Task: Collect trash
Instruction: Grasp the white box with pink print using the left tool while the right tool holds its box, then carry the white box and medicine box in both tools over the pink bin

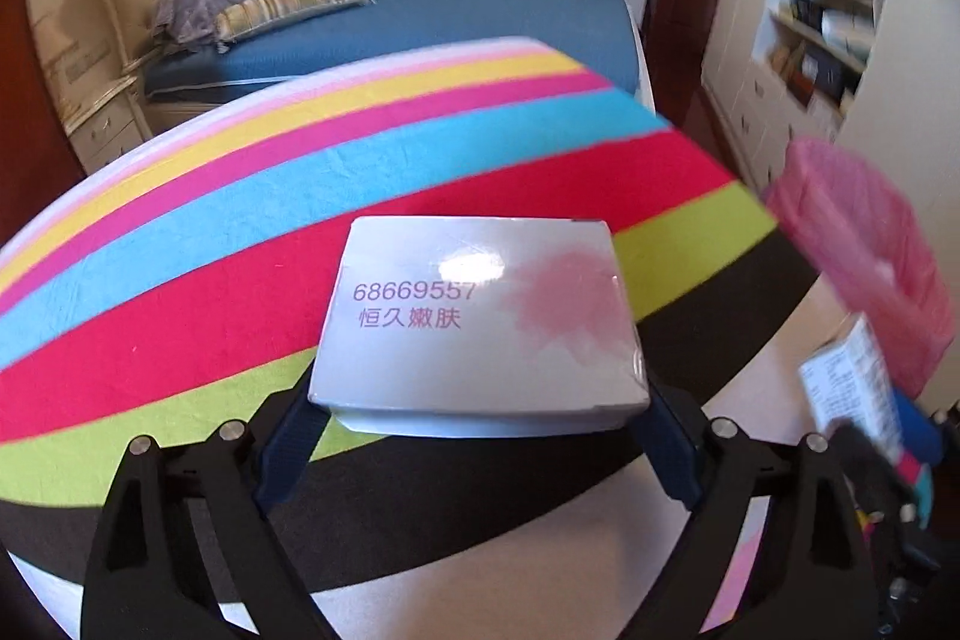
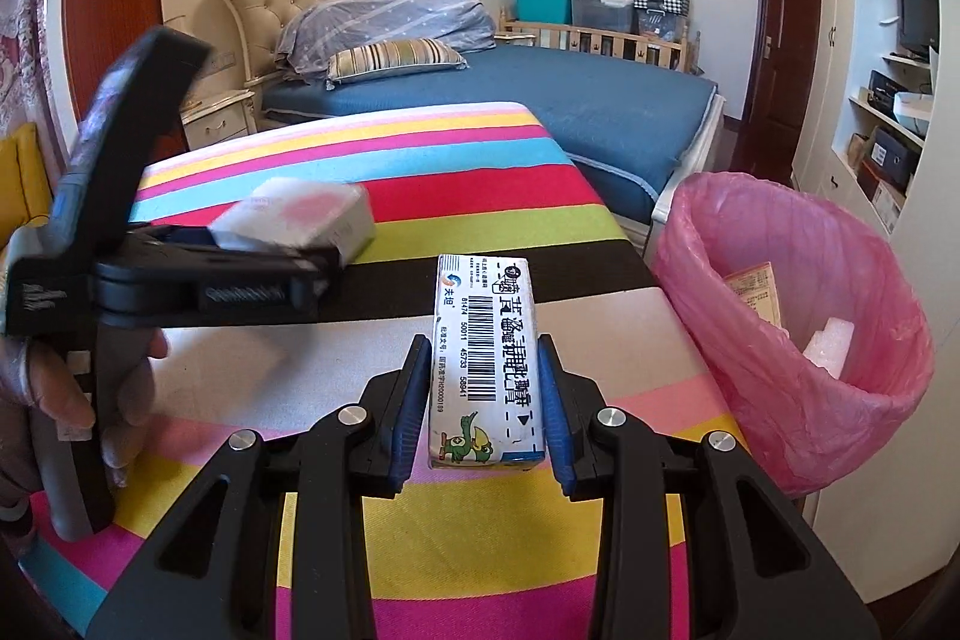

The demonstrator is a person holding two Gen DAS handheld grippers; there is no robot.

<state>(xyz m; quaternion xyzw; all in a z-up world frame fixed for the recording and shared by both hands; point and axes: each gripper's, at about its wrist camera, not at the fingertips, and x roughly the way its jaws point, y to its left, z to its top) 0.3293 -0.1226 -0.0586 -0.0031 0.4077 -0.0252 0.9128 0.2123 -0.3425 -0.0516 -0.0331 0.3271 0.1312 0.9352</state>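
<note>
Pinching a small carton (image 2: 487, 361), the right tongs (image 2: 486, 400) could miss the bin (image 2: 798, 340); the left tongs (image 1: 480, 430) straddle a white box (image 1: 480, 322), grip uncertain, which may slip.

Both grippers are black linkage frames with silver pivot screws; the right gripper (image 2: 485, 403) carries ribbed blue pads (image 2: 403, 421).
</note>
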